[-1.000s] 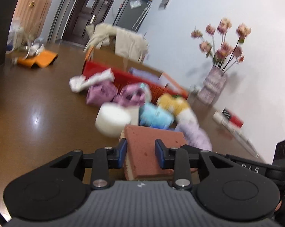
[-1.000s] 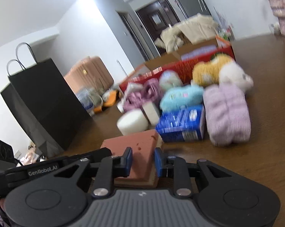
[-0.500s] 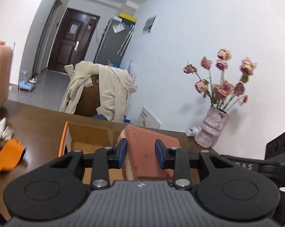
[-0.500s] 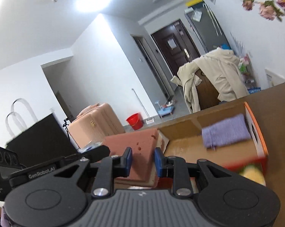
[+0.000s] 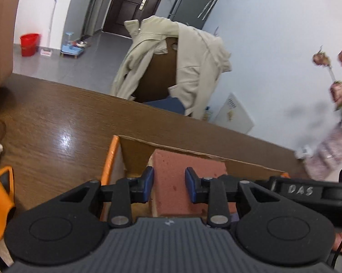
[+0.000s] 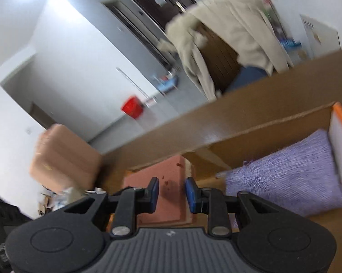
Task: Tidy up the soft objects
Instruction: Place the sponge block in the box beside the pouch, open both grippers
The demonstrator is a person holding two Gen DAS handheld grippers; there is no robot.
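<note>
Both the left gripper (image 5: pixel 169 187) and the right gripper (image 6: pixel 170 192) have their jaws pinched on opposite ends of the same pink sponge block (image 5: pixel 182 182), which hangs over the open cardboard box (image 5: pixel 134 157) on the bench (image 5: pixel 57 122), at the end away from the folded purple cloth (image 6: pixel 291 182) already lying inside. To place it well, I judge both ends should go down level and together, into the bare floor beside the cloth. The jaws should part only once the block rests flat, then lift straight up so nothing drags.
</note>
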